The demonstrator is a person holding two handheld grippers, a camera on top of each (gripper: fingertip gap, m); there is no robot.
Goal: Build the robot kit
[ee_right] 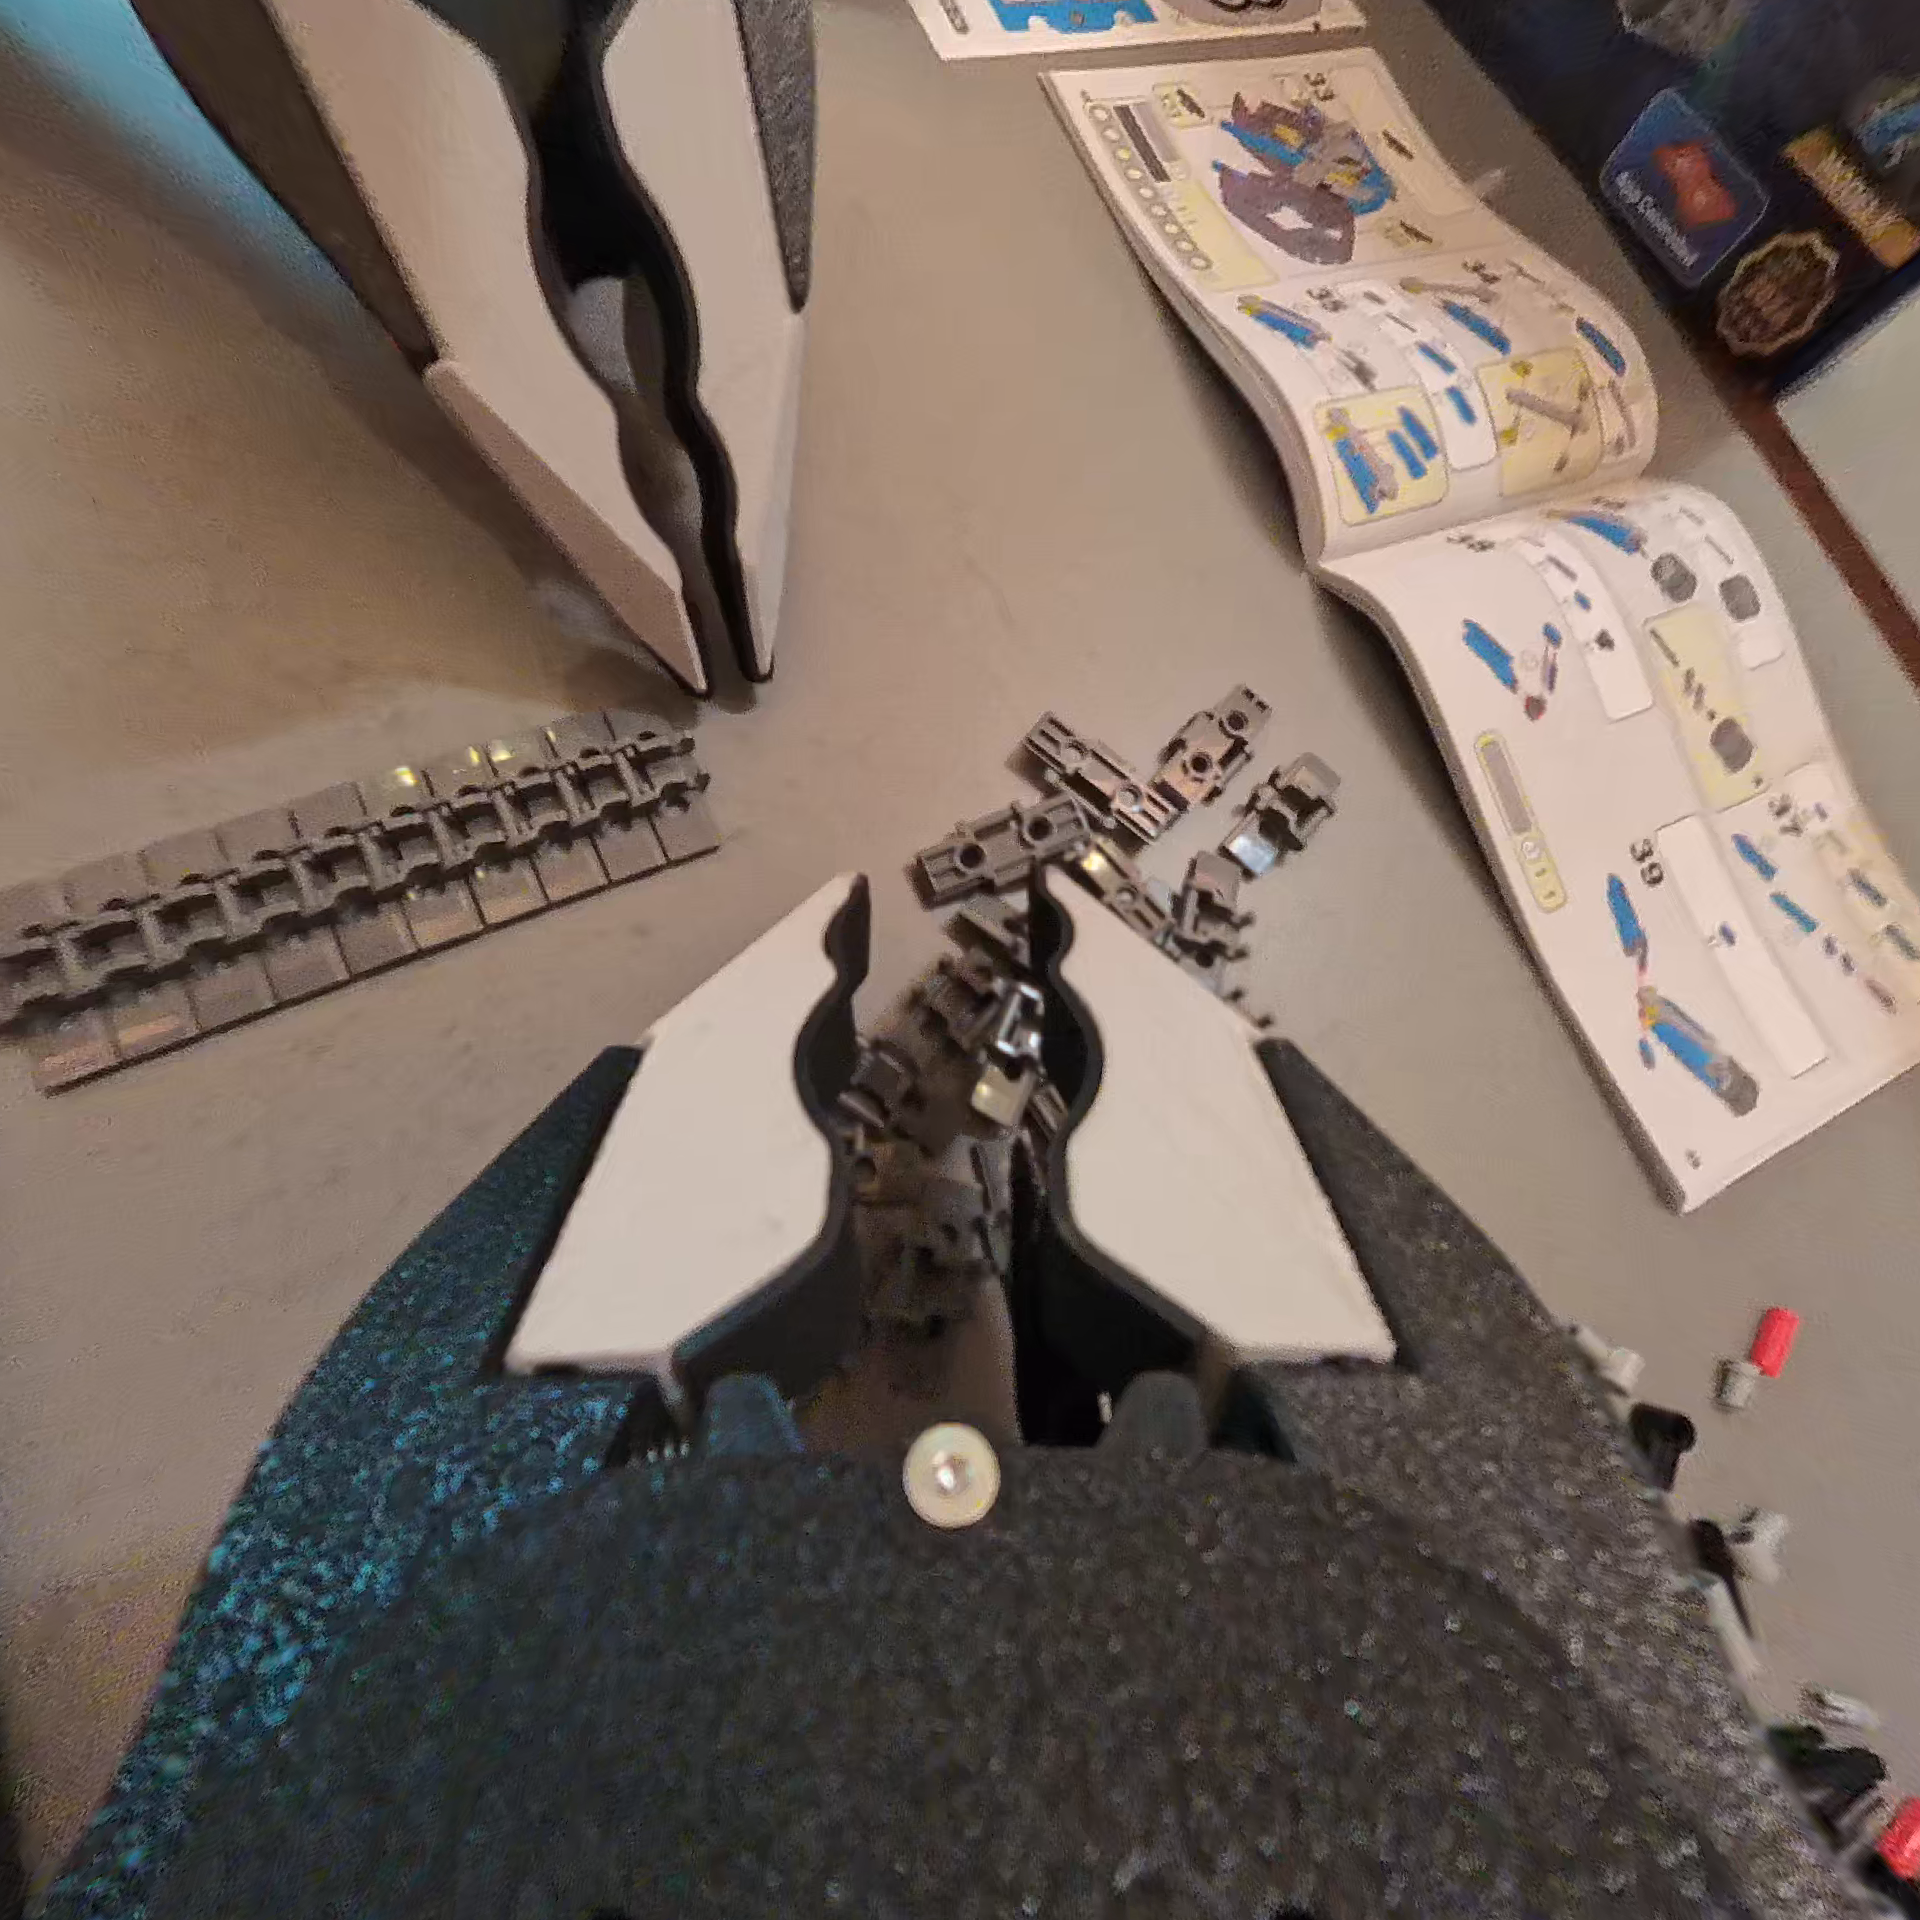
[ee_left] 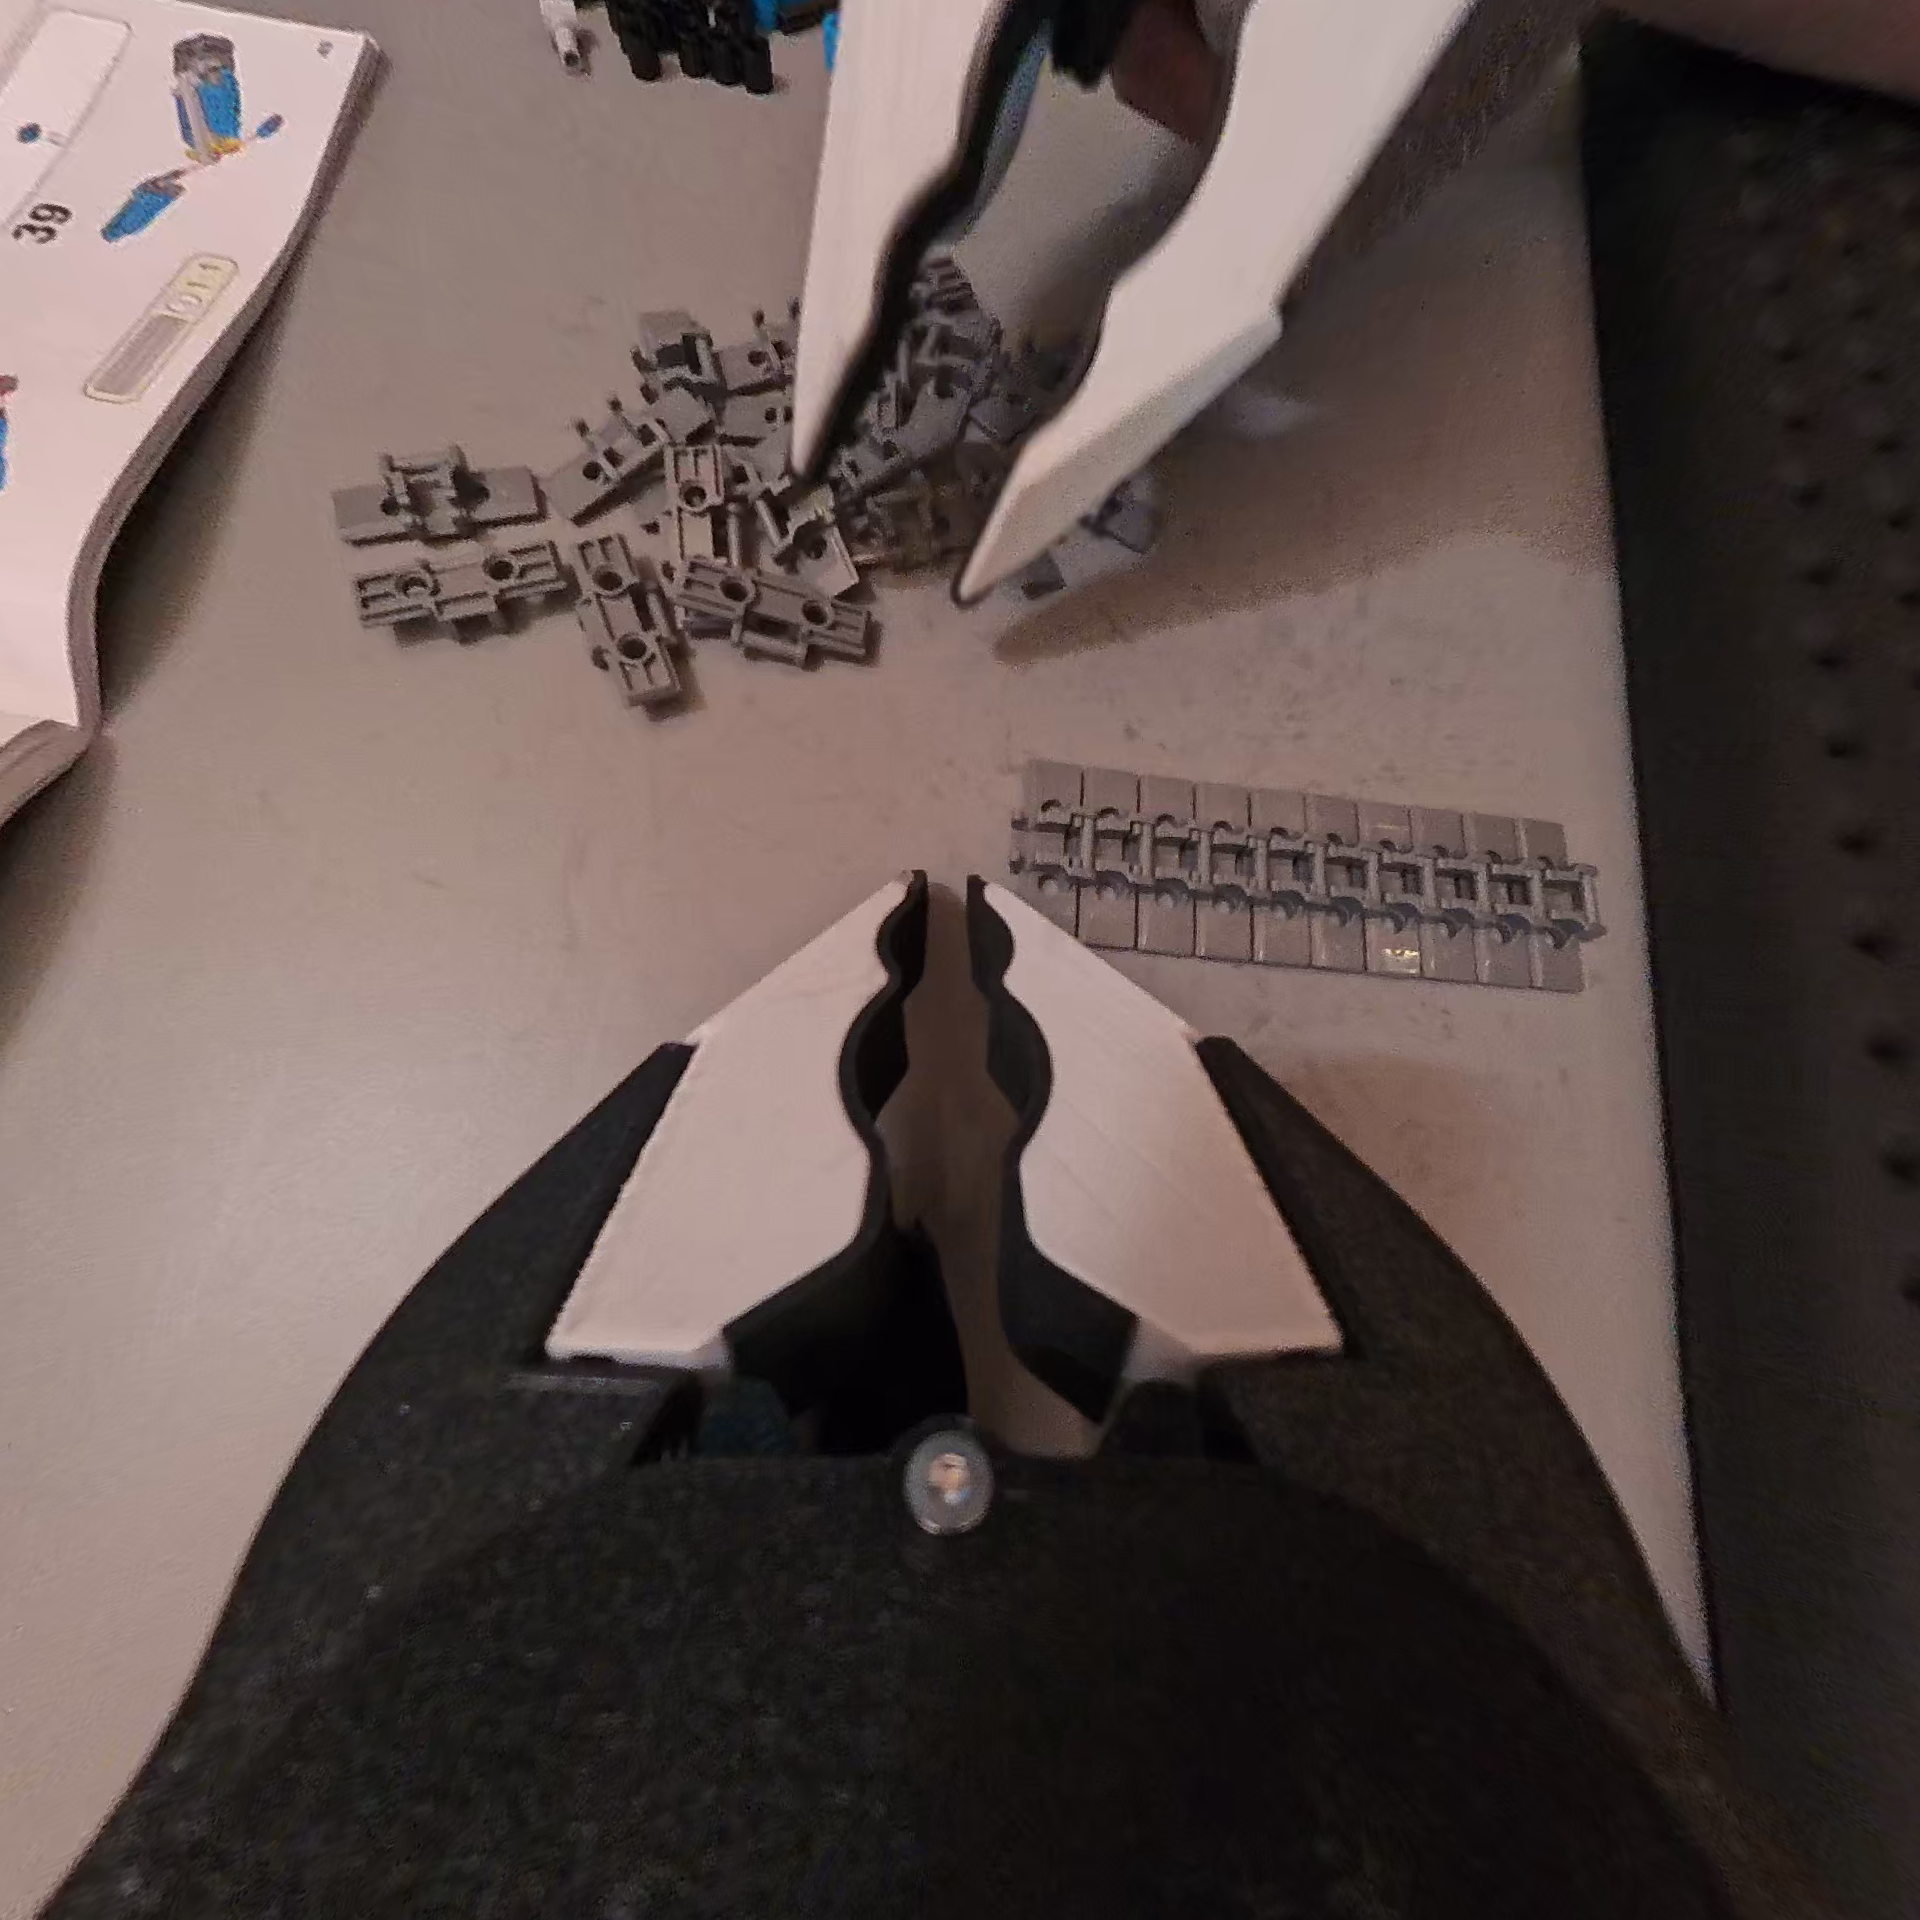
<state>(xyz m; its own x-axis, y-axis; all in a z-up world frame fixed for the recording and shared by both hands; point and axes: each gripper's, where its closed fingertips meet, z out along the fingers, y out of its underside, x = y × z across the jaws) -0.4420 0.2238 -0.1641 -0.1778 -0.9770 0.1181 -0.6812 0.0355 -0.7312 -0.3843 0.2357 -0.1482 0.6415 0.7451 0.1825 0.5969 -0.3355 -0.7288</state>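
Observation:
A pile of loose grey track links (ee_left: 623, 540) lies on the grey table. My right gripper (ee_right: 951, 894) is open and its fingers straddle the near part of this pile (ee_right: 1101, 810), with links between them. It also shows in the left wrist view (ee_left: 891, 530), coming down onto the pile from the far side. A joined strip of grey track links (ee_left: 1309, 883) lies flat beside my left gripper (ee_left: 945, 883), which is shut and empty just above the table. In the right wrist view the left gripper (ee_right: 727, 681) stands tip-down by the strip's end (ee_right: 353, 883).
An open instruction booklet (ee_right: 1558, 623) lies beside the pile, and it also shows in the left wrist view (ee_left: 135, 312). A dark box (ee_right: 1766, 187) stands behind it. Small red, white and black parts (ee_right: 1771, 1340) lie near the right gripper. A dark perforated mat (ee_left: 1766, 831) borders the table. The grippers' ends are close to 7 cm from one another.

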